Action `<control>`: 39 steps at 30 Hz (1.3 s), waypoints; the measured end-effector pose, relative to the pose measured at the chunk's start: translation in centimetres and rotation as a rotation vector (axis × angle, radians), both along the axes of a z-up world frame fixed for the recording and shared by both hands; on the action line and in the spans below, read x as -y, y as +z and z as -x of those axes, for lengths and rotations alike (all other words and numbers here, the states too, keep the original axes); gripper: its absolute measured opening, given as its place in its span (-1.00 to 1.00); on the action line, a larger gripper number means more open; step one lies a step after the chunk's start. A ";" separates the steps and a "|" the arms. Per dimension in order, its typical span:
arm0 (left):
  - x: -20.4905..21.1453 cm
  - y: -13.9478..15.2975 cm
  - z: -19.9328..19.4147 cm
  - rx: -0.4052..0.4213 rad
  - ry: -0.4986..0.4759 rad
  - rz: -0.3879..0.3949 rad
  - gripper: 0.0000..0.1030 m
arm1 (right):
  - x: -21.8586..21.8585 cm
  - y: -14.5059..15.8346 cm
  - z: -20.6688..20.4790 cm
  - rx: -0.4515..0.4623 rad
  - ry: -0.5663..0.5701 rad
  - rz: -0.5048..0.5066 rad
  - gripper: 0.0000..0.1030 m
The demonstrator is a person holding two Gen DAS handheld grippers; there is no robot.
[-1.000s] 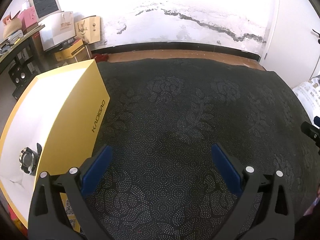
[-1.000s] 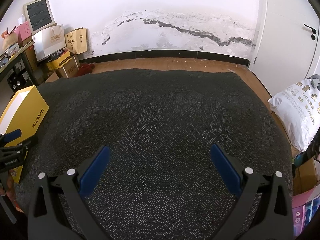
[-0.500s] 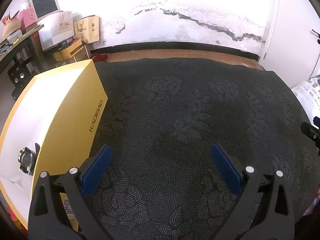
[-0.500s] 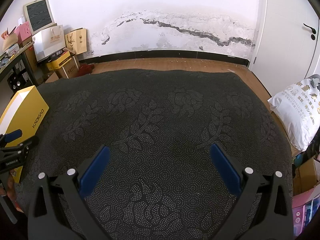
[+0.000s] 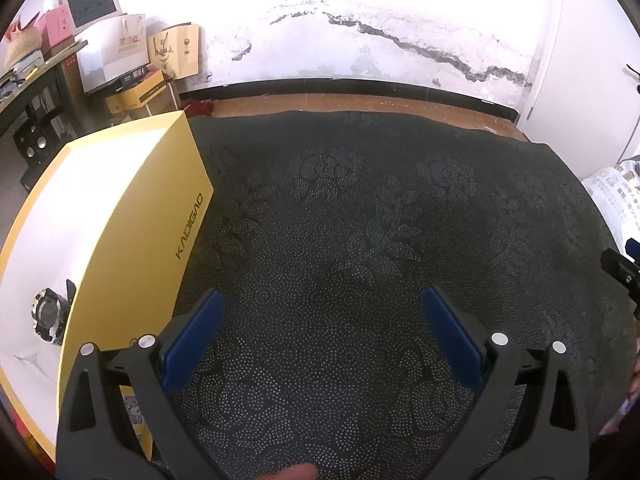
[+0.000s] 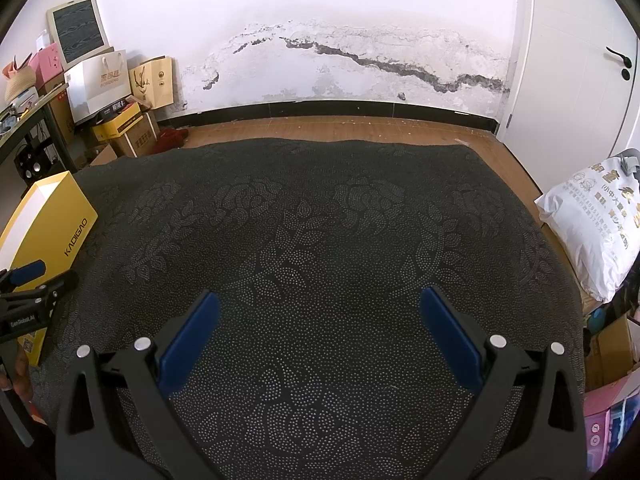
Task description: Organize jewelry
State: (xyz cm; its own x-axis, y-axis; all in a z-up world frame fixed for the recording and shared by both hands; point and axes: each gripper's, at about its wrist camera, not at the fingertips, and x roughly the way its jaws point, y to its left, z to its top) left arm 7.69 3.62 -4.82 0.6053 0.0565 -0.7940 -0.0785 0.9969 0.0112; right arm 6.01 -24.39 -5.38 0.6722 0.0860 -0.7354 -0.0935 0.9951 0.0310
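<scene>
A yellow open box (image 5: 160, 216) with a white inside stands at the left edge of the dark patterned table. A black wristwatch (image 5: 48, 314) lies inside it near the front. My left gripper (image 5: 320, 316) is open and empty above the cloth, just right of the box. My right gripper (image 6: 320, 316) is open and empty over the middle of the table. The box also shows in the right wrist view (image 6: 52, 228), with the left gripper (image 6: 28, 288) in front of it. The right gripper's tip shows at the far right of the left wrist view (image 5: 622, 270).
The dark floral tablecloth (image 6: 320, 220) covers the table. Beyond the far edge are wooden floor and a cracked white wall (image 6: 340, 52). Boxes and bags (image 6: 120, 92) stand at the back left. A white sack (image 6: 592, 216) lies at the right, a door (image 6: 580, 40) behind it.
The left wrist view has shifted slightly, so the yellow box sits a little further left and lower in it. Both grippers stay open and empty.
</scene>
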 end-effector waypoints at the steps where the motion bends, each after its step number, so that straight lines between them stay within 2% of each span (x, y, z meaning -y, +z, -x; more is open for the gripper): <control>1: 0.0 0.0 0.0 0.001 0.001 -0.003 0.88 | 0.0 0.0 0.0 0.000 0.000 -0.001 0.88; 33: 0.1 0.3 0.1 0.009 -0.012 -0.016 0.88 | 0.3 0.0 -0.1 -0.001 0.010 0.002 0.88; 39: 0.2 0.2 0.0 0.000 -0.023 0.000 0.88 | 0.3 0.0 -0.1 -0.001 0.010 0.002 0.88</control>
